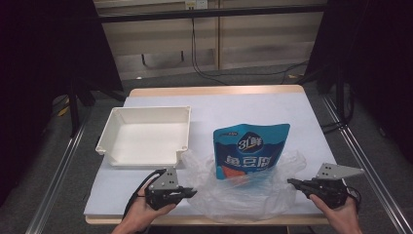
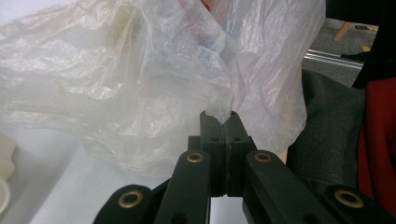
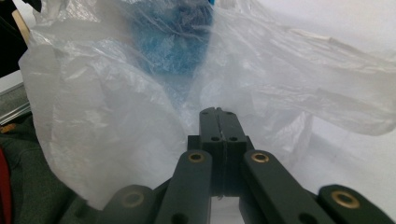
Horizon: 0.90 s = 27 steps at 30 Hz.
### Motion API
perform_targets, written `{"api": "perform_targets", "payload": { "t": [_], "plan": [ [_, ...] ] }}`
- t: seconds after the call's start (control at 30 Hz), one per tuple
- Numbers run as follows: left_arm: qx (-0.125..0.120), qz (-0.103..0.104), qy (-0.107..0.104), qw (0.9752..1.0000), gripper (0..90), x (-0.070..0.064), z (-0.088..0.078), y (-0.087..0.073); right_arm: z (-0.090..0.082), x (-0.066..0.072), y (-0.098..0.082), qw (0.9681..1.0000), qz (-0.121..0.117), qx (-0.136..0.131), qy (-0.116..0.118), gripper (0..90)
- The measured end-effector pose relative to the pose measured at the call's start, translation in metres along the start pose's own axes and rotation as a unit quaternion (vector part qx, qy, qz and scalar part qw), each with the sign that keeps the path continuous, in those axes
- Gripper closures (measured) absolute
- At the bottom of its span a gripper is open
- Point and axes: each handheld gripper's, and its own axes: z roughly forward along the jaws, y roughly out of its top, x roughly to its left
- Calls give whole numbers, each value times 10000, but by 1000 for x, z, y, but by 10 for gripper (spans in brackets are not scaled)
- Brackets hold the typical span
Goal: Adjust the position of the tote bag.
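Note:
A clear plastic bag (image 1: 243,195) lies crumpled at the table's front edge. A blue snack pouch (image 1: 251,148) with white lettering stands partly inside it, its top sticking out toward the far side. My left gripper (image 1: 193,192) is at the bag's left edge, shut on a pinch of film that pokes up between the jaw tips (image 2: 223,116). My right gripper (image 1: 291,182) is at the bag's right edge, jaws shut with the film gathered at their tips (image 3: 218,112). Through the bag (image 3: 116,116) the pouch (image 3: 168,42) shows as a blue blur.
An empty white tray (image 1: 109,134) sits at the left of the white table top (image 1: 253,105), just beyond my left gripper. A hand holds each gripper at the near table edge. Grey floor and metal rails flank the table.

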Motion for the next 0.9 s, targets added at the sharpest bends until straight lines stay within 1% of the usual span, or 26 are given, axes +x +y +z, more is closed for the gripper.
{"api": "perform_targets", "payload": {
  "t": [0.03,0.07,0.1,0.13,0.17,0.2,0.27,0.3,0.33,0.43,0.47,0.5,0.57,0.6,0.67,0.7,0.73,0.8,0.83,0.87,0.9],
  "plan": [
    [25,-7,-13,10000,900,0,1,-1,0,0,0,10000,0,0,0,900],
    [120,-17,-20,9999,900,0,3,-2,1,-1,-1,10000,34,28,9,900],
    [111,-21,-54,9999,900,1,4,-3,3,-2,-3,10000,29,59,3,900],
    [191,2,-45,9998,900,1,5,-3,3,-2,-3,10000,49,68,7,900],
    [179,-18,-44,9998,900,1,7,-4,4,-3,-4,9999,77,93,2,900],
    [224,1,-26,9997,900,2,6,-4,5,-4,-5,9999,76,114,5,900],
    [211,-39,-52,9998,900,3,7,-5,8,-5,-6,9998,72,181,-17,900],
    [302,-23,-24,9995,900,4,7,-5,8,-6,-7,9998,96,200,-12,900],
    [252,-55,-53,9997,900,4,9,-7,9,-7,-8,9997,105,218,-19,900],
    [458,-29,-64,9989,900,3,11,-7,13,-8,-10,9994,130,312,-18,900],
    [376,-57,-86,9992,900,3,14,-8,14,-8,-11,9993,91,348,-33,900],
    [449,-58,-96,9989,900,3,14,-8,15,-8,-11,9992,98,390,-29,900],
    [478,-53,-122,9988,900,5,14,-9,16,-7,-12,9990,-3,425,-98,900],
    [514,-51,-102,9986,900,5,15,-10,17,-6,-12,9989,-46,442,-145,900],
    [580,-73,-116,9982,900,6,14,-10,18,-6,-12,9987,-68,479,-142,900],
    [527,-87,-118,9985,900,7,15,-12,19,-6,-13,9986,-59,507,-133,900],
    [533,-105,-110,9985,900,7,17,-12,20,-7,-14,9984,-19,559,-122,900],
    [631,-94,-134,9979,900,7,17,-12,23,-8,-16,9978,0,649,-129,900],
    [656,-71,-197,9976,900,8,18,-13,24,-9,-17,9976,1,685,-126,900],
    [622,-69,-141,9979,900,8,19,-13,24,-9,-17,9974,15,702,-131,900],
    [677,-52,-145,9976,900,8,19,-13,24,-9,-17,9974,15,702,-131,900]
  ]
}}
